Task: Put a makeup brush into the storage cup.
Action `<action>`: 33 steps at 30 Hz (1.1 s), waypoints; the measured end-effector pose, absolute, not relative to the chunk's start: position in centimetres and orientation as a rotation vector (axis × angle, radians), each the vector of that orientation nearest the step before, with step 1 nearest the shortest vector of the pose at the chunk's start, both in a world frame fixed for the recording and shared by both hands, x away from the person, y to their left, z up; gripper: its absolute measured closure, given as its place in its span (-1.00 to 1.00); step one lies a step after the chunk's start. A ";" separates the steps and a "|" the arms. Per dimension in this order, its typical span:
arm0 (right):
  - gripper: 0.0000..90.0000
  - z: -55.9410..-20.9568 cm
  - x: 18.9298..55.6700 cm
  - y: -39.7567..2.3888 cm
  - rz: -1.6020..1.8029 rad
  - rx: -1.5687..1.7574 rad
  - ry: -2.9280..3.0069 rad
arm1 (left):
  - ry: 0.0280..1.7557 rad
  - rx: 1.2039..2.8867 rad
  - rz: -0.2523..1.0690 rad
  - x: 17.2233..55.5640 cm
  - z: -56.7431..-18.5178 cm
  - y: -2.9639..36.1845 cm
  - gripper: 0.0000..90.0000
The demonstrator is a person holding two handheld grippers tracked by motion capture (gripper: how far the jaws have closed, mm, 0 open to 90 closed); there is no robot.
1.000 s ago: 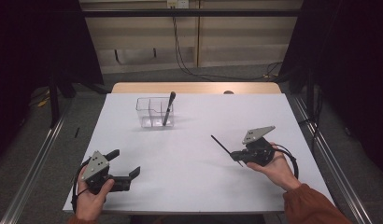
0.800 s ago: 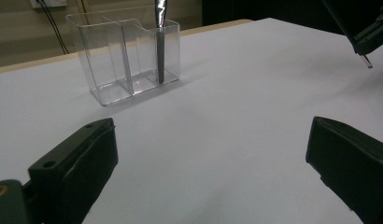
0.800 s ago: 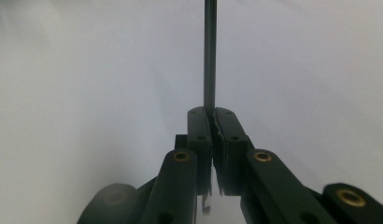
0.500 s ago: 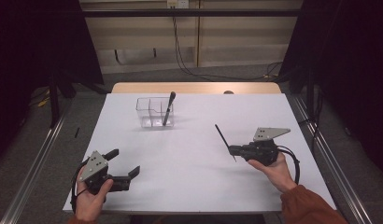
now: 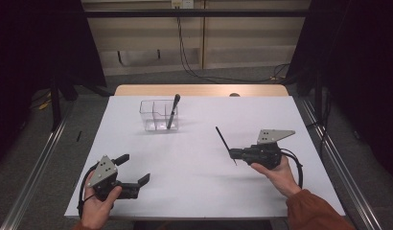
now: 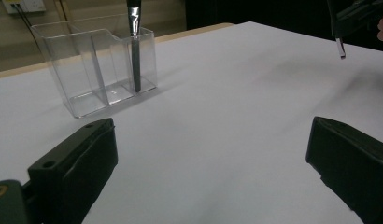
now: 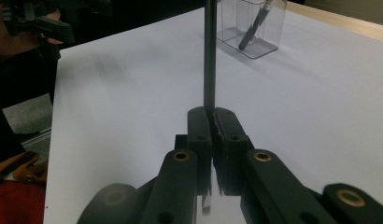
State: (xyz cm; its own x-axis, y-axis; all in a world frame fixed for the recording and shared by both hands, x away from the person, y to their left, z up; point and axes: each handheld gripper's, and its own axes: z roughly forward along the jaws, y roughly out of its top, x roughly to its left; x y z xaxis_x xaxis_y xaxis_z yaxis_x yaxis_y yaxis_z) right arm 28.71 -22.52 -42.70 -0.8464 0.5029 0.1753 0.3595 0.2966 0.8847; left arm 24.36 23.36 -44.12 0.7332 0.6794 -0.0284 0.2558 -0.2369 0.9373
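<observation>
Pen [image 5: 224,143], thin and dark, is pinched between the pressed-together jaws of the right gripper [image 5: 233,154], held above the right half of the white surface [image 5: 199,182]; seen from above, its long end slants up and away to the far left and a short end sticks out on the near side. In the right gripper view the pen [image 7: 209,56] rises straight out of the shut jaws. Farther off, left of centre, a clear plastic holder [image 5: 158,115] with several compartments stands on the surface, and a second dark pen [image 5: 173,110] leans in its right-hand compartment, tip down; what kind of pen it is cannot be made out. At the near left the left gripper [image 5: 135,172] rests low over the surface in the person's hand, its jaws spread wide with nothing between them.
</observation>
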 end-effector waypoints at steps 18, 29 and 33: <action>0.93 -42.4 29.4 -17.8 1.580 0.637 2.588 | 0.624 1.820 0.469 25.2 -41.8 20.6 -0.95; 0.93 -41.8 29.8 -16.4 1.483 0.591 2.678 | 0.584 1.861 0.422 26.1 -41.2 19.0 -0.95; 0.93 -41.6 29.9 -15.9 1.419 0.561 2.726 | 0.544 1.893 0.411 26.4 -40.9 18.1 -0.95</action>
State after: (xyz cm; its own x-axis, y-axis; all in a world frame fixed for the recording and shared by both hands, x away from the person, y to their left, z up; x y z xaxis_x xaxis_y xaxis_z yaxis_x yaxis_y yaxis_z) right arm 29.89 -15.86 -41.64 -0.9353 0.3212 0.1481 0.3056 0.5228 0.7958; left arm 26.43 18.11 -40.90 0.8360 0.5480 0.0297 0.1784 -0.3226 0.9296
